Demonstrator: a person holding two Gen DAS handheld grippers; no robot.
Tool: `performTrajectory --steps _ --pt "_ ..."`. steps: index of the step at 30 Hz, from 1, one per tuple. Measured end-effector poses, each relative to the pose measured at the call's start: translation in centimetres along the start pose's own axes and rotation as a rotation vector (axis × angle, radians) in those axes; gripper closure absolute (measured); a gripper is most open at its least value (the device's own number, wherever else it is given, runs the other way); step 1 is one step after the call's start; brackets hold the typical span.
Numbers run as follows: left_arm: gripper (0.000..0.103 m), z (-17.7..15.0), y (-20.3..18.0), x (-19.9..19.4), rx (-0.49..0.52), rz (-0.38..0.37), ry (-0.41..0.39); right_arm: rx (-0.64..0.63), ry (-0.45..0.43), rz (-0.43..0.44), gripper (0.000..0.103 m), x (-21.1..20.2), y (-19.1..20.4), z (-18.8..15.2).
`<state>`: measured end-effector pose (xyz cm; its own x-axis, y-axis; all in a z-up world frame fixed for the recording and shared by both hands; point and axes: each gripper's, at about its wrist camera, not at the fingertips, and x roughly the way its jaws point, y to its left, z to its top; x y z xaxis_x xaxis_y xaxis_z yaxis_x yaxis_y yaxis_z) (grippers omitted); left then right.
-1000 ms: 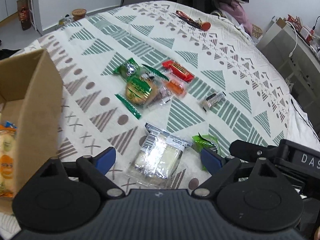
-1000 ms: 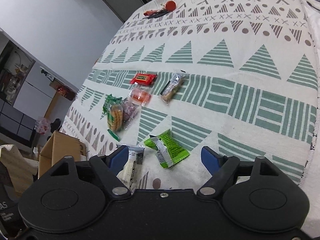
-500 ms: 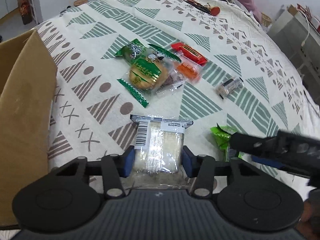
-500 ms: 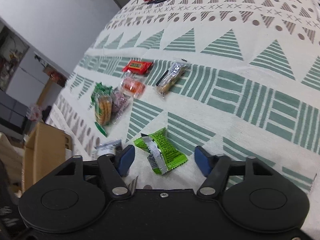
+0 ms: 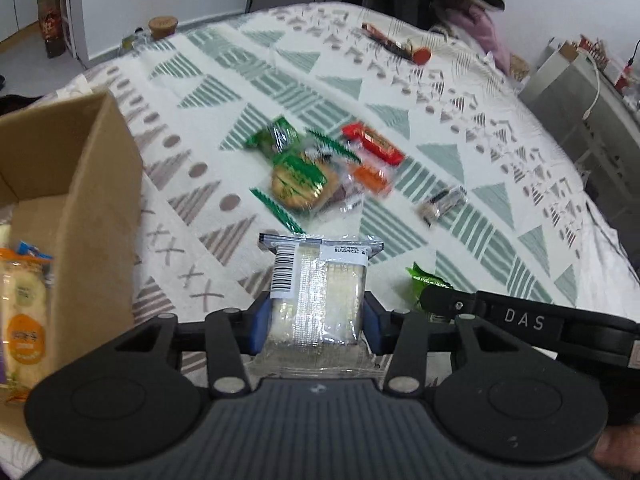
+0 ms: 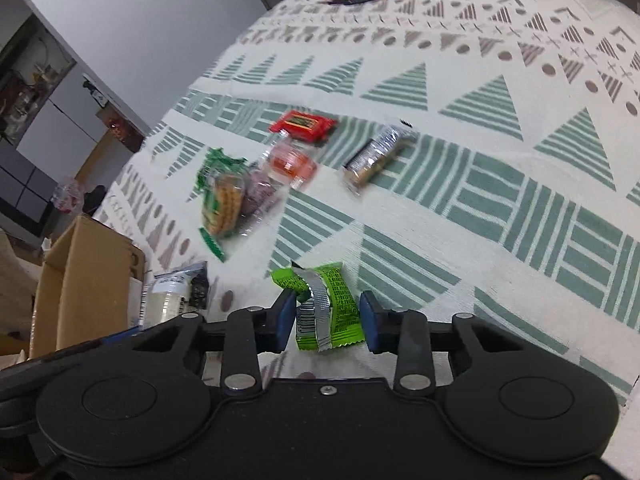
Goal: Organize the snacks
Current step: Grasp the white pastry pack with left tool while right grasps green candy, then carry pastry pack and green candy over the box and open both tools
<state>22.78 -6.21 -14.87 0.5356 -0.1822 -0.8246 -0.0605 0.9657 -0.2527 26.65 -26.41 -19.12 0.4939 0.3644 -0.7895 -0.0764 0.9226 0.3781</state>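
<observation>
Both grippers have closed in since a second ago: the left gripper (image 5: 316, 320) now clenches the clear wafer pack (image 5: 318, 296), the right gripper (image 6: 326, 316) brackets the green packet (image 6: 326, 304), pads near-touching. Lift straight; the cardboard box (image 5: 96, 200) wall stands at nine o'clock, open cloth (image 6: 500, 200) toward twelve.

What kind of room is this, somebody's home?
Probably a lived-in home room, perhaps a dining area or bedroom. A patterned cloth covers a big surface strewn with snacks, clothes hang behind it, and a cardboard box stands beside it.
</observation>
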Motion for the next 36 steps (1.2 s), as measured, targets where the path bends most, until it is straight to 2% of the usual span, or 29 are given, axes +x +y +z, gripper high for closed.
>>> performTrajectory --steps 6,10,16,29,36 --pt "0.057 0.3 2.0 -3.0 -0.062 -0.013 -0.061 -0.020 -0.043 0.013 0.069 -1.8 0.9 -0.4" --pt "0.057 0.8 3.4 -4.9 -0.099 -0.017 -0.100 -0.086 -0.085 0.087 0.070 -3.2 2.6 -0.6" --pt "0.057 1.4 5.3 -7.2 -0.148 -0.009 -0.144 -0.145 -0.105 0.068 0.071 -4.1 5.2 -0.9" --pt "0.057 2.7 9.2 -10.1 -0.238 0.002 -0.212 -0.200 -0.166 0.114 0.071 -6.4 11.1 -1.2" --pt "0.057 2.8 11.3 -10.5 -0.291 0.007 -0.222 -0.244 -0.171 0.144 0.072 -5.9 14.7 -1.2"
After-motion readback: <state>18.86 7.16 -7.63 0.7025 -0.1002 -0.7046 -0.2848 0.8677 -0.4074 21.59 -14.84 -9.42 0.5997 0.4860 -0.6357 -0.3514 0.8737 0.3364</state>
